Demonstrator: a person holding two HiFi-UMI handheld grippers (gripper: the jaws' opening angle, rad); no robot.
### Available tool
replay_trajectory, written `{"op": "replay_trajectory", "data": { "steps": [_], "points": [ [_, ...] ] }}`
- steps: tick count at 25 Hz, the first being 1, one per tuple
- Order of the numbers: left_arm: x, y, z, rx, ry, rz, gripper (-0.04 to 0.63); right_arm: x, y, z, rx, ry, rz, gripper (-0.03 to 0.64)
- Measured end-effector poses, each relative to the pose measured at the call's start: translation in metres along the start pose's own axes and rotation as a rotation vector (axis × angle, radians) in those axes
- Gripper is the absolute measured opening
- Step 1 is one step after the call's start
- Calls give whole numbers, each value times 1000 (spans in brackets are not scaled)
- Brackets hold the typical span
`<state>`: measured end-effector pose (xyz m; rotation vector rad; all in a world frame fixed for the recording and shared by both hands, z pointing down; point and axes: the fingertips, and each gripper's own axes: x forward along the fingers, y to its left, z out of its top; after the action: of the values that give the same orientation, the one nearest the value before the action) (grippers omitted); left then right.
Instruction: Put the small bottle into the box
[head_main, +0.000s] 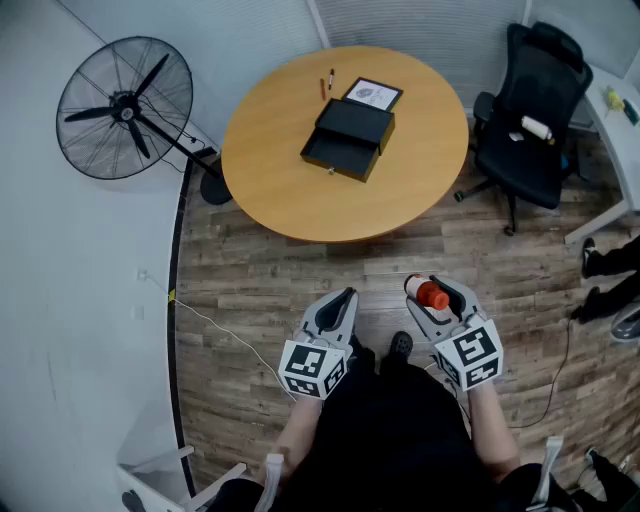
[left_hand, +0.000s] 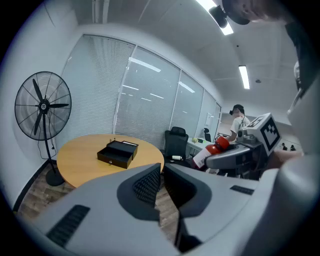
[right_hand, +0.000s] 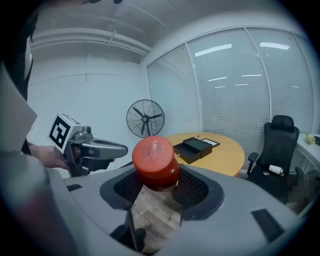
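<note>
A small bottle (head_main: 432, 295) with a red cap and white label sits between the pads of my right gripper (head_main: 434, 288), which is shut on it and held low, close to my body. In the right gripper view the red cap (right_hand: 155, 161) points at the camera, squeezed between the two black pads. My left gripper (head_main: 345, 298) hangs beside it, shut with nothing in it; its jaws (left_hand: 161, 172) meet at the tips. The black box (head_main: 348, 140) lies open on the round wooden table (head_main: 270, 190), well ahead of both grippers, and shows too as the black box (left_hand: 118, 153) (right_hand: 195, 148).
A standing fan (head_main: 125, 108) is left of the table. A black office chair (head_main: 530, 110) stands to its right beside a white desk (head_main: 615, 120). Two pens (head_main: 327, 82) and a framed card (head_main: 373, 94) lie behind the box. A cable (head_main: 215, 325) runs over the wooden floor.
</note>
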<state>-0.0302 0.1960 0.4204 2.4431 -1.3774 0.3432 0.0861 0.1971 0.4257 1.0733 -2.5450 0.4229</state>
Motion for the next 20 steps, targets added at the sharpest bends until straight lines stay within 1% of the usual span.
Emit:
{"op": "replay_trajectory", "data": {
  "steps": [9,14,20],
  "points": [
    [-5,-15,1,16,-2,-5,18,-9,4,-4,17,-6,19,227],
    [-6,-21,-2,27,4,-5,18,-18,0,-4,72,-47,16,229],
    [-8,-28,0,44,-3,14,18,-26,-6,-8,64,-39,3,229]
  ]
}}
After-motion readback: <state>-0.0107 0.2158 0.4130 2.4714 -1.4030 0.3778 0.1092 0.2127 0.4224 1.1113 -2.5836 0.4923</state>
